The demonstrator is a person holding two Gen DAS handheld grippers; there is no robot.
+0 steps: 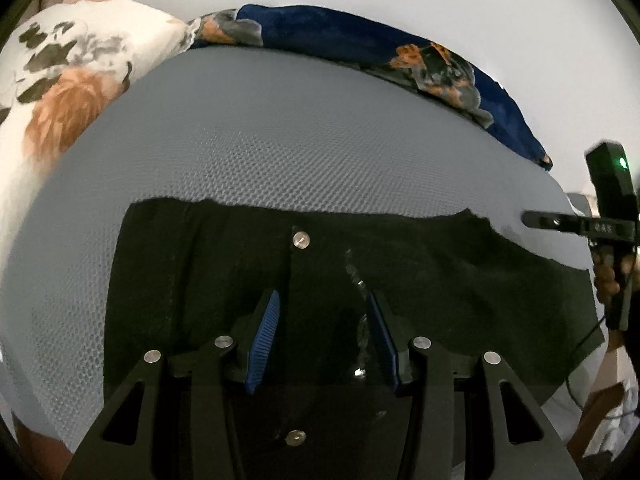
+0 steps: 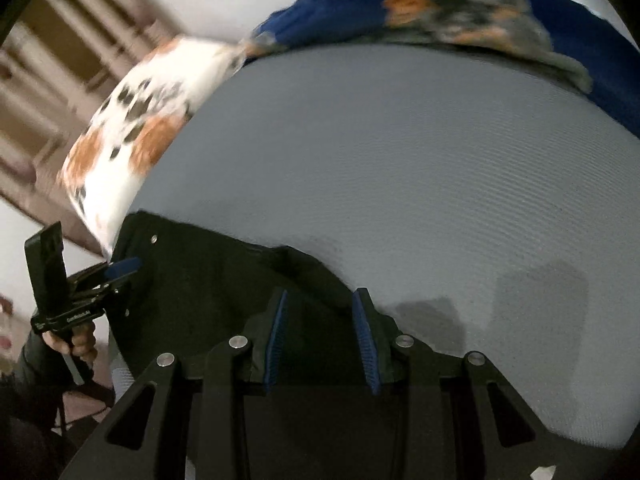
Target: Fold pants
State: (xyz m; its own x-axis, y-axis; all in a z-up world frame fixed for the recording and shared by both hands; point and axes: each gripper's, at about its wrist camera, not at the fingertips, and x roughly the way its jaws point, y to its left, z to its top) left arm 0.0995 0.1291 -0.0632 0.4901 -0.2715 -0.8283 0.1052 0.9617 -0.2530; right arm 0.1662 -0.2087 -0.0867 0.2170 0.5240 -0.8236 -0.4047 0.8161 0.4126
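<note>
In the left wrist view, the black pants (image 1: 320, 280) lie spread flat on the grey mesh-textured bed (image 1: 260, 140), waistband toward the far side with the metal button (image 1: 301, 239) showing near its middle; the left hand-held gripper (image 1: 325, 312) hangs just over the fly area with its blue-padded fingers (image 1: 266, 328) spread apart and nothing between them, apparently poised to pick a hold for the first fold. A white floral pillow (image 1: 68, 80) sits at the far left and a dark blue floral blanket (image 1: 380, 44) is pushed along the back edge, probably to leave the middle of the bed free as folding space. At the right rim the right hand-held gripper (image 1: 560, 222) reaches in, its fingers hardly visible here. In the right wrist view, which is blurred, the right hand-held gripper (image 2: 323, 320) is over the pants (image 2: 208, 280) at their edge where the cloth meets bare bed (image 2: 420, 160); its fingers (image 2: 366, 336) stand parted, and dark cloth lies under and between them, though no pinch is evident, so I judge it open. The left hand-held gripper (image 2: 124, 266) appears at the far left over the waistband, with the pillow (image 2: 140, 128) and blanket (image 2: 460, 8) behind
</note>
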